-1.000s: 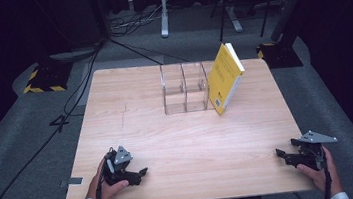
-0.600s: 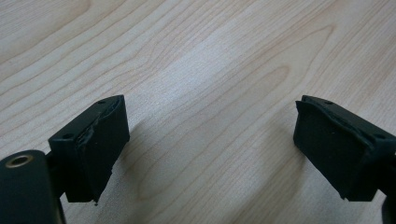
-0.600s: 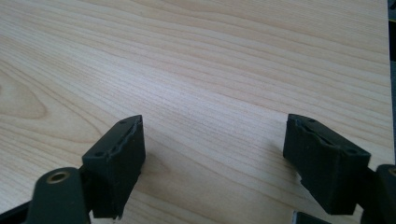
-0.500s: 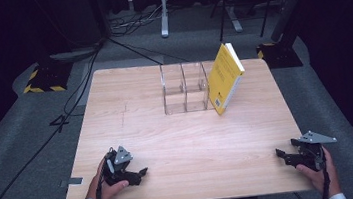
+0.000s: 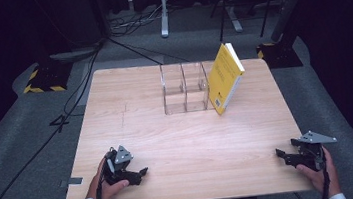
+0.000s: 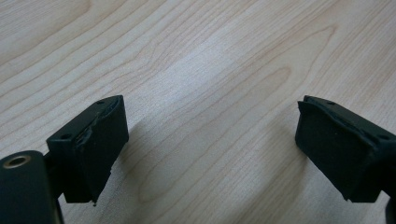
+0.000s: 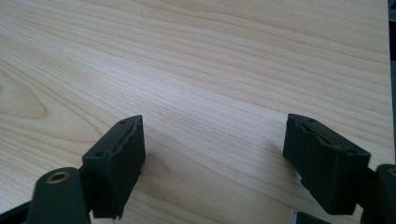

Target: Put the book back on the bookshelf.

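Both claws rest low at the near edge of the table [image 5: 179,144], the left claw [image 5: 141,173] and the right claw [image 5: 280,154] each spread wide with nothing between the jaws. The book [image 5: 224,78] stands well ahead of them, nearer the right claw, tilted against the clear box [image 5: 185,88]. A push on that leaning book would likely tip it flat or shove the light box away. The writing on its yellow cover is too small to read.
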Available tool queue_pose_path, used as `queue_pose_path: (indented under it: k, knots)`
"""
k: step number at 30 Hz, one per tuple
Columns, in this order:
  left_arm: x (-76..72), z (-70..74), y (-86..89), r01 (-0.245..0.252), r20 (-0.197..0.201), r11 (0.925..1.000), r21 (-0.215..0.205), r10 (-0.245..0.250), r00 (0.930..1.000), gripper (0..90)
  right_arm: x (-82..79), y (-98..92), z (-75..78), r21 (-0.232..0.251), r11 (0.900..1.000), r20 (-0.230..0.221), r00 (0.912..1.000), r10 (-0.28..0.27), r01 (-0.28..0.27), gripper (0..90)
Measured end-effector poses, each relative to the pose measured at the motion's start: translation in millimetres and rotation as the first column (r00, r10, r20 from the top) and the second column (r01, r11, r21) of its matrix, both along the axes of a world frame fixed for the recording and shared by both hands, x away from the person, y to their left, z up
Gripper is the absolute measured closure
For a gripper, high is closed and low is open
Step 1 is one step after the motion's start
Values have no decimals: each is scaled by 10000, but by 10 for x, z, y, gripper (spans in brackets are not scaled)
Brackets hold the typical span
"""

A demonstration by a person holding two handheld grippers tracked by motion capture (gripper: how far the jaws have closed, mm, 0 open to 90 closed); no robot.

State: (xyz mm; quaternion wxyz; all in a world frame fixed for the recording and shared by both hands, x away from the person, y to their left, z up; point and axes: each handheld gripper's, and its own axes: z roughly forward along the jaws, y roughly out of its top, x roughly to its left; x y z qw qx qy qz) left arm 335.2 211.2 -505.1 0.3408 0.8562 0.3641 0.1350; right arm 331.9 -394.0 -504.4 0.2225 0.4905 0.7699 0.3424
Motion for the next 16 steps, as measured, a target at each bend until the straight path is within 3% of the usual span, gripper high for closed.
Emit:
queue_pose_path:
  k: [16]
  knots:
    - [5, -1, -5, -43, -26, 10000, -14, 43, 10000, 97, -1, 0, 0, -8, 10000, 4, 10000, 6, -6, 213]
